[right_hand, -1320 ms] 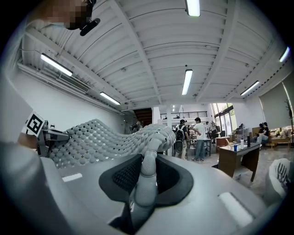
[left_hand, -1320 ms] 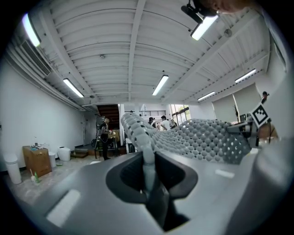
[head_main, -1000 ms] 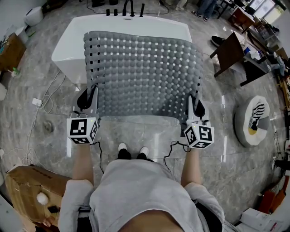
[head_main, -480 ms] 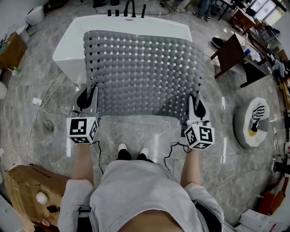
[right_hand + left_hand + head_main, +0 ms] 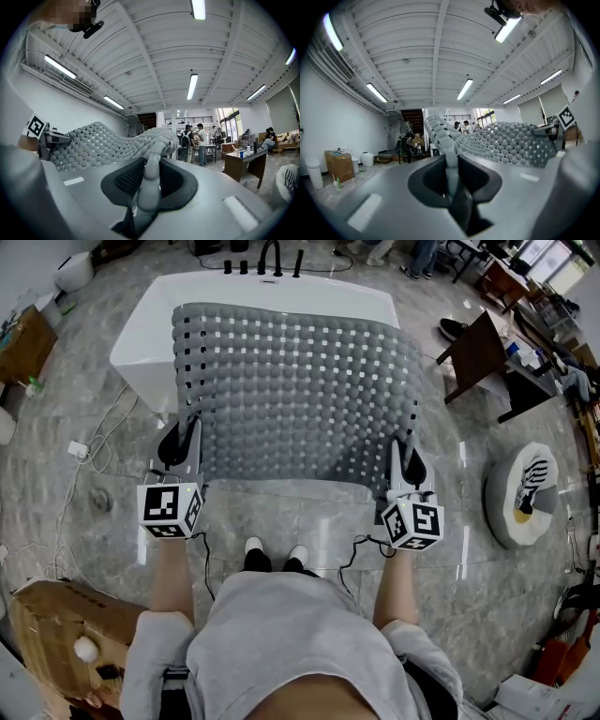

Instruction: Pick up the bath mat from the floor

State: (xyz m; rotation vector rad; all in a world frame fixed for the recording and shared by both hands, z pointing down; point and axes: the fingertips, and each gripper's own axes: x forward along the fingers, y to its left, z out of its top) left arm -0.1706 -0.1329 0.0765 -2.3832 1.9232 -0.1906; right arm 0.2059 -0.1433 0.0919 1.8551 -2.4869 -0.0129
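Nothing of substance had shifted since the earlier frames: both of your hands stood where they were, and the bath mat kept the same spread. At the left, your left gripper was clamped on the mat's near left corner, the thin grey edge pinched upright between its jaws. The mat was clear of the floor, stretched between the two tools and running away from you over the white bathtub; whether its far edge rested on the tub could not be determined. Its near edge ran crosswise from tool to tool, with the body of the mat ahead of both and each hand equally close to its own corner, so in my judgement any further lift called for both hands rising together. The material appeared soft and rubbery, a grey lattice of rounded nubs and square holes, sagging slightly at mid-span. At the right, your right gripper was likewise closed on the near right corner.
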